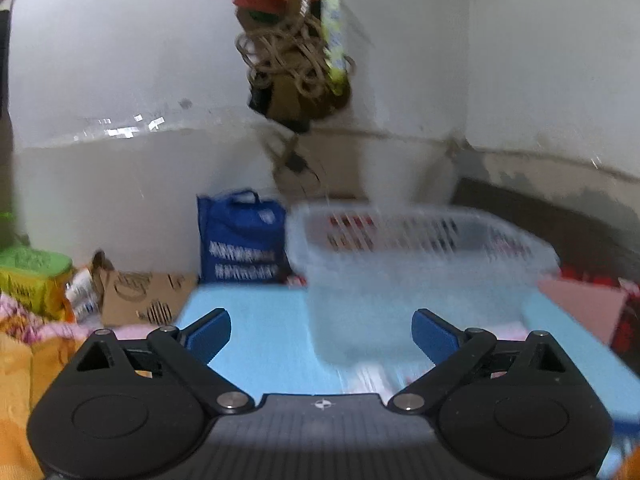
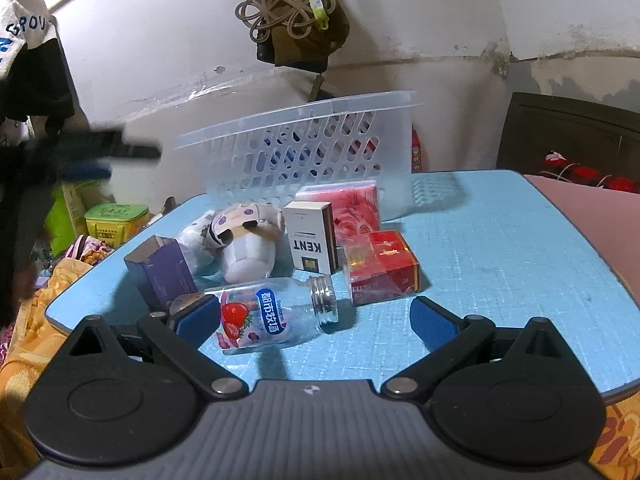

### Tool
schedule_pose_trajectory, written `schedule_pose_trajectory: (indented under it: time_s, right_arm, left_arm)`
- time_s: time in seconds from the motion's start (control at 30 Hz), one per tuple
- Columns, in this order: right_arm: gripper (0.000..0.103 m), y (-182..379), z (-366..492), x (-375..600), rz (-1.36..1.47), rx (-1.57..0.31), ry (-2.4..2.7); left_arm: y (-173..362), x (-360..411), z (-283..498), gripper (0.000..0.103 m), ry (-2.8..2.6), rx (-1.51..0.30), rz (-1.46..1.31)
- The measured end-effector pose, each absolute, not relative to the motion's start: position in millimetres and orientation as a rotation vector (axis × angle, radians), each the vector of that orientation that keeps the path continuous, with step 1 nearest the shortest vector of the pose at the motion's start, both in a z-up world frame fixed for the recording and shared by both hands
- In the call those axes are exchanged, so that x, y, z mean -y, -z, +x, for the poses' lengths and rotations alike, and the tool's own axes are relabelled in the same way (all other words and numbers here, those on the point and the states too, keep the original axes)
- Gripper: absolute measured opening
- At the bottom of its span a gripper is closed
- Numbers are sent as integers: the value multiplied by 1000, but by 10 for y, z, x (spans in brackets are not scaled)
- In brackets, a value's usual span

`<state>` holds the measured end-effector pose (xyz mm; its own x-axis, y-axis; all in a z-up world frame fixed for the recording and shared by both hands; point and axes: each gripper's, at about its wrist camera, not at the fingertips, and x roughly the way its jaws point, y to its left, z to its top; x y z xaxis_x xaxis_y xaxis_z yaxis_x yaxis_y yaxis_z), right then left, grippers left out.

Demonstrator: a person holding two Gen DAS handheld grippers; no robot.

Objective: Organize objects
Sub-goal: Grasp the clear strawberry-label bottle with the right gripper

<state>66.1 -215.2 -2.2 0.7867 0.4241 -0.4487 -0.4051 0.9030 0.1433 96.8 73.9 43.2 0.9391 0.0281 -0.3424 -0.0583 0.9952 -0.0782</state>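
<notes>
White, scuffed walls close off a corner where a bundle of cord and cloth hangs (image 2: 288,12), and below it sits a light blue tabletop (image 2: 500,260), the work surface for the sorting job. Biggest on it is the clear slotted plastic basket (image 2: 304,152), which in the right wrist view stands tipped, its rim higher at the right, at the far edge of the table; it is probably the destination, and nothing can be made out inside it. In the left wrist view the basket (image 1: 400,264) is smeared by motion blur.

Loose goods lie clustered in front of the basket, seemingly waiting to go in: a pink patterned packet (image 2: 352,204), a red cigarette carton (image 2: 380,268), a white KENT pack (image 2: 310,242) standing on end, a purple box (image 2: 162,274), a white wrapped bundle (image 2: 244,240), and nearest, a strawberry-label glass bottle (image 2: 264,312) on its side.

The right gripper (image 2: 312,320) hovers spread wide, its left pad just beside the bottle, gripping nothing. The left gripper (image 1: 320,334) is likewise spread and empty, facing the basket.
</notes>
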Motion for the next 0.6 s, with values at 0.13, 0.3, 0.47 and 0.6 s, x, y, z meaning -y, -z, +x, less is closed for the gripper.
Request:
schedule_pose_trajectory:
  time_s: [0.13,0.3,0.47,0.6]
  right_arm:
    - [103,35,662,2107,39,-504,-451]
    - [103,50,659,2042,26,-505,-463]
    - [103,82,667,1984,20,-490,-463]
    - [103,120,682,1938,10,-476,-475]
  left_arm:
    - [-618,-767,1523,94,-68,-382,-40]
    - [-640,-799,2059,86,-115,-474,-8]
    - [-571,-806,2265,73,-114,-524,-12]
    - [-516,-756,2346,58,-126,-538,34]
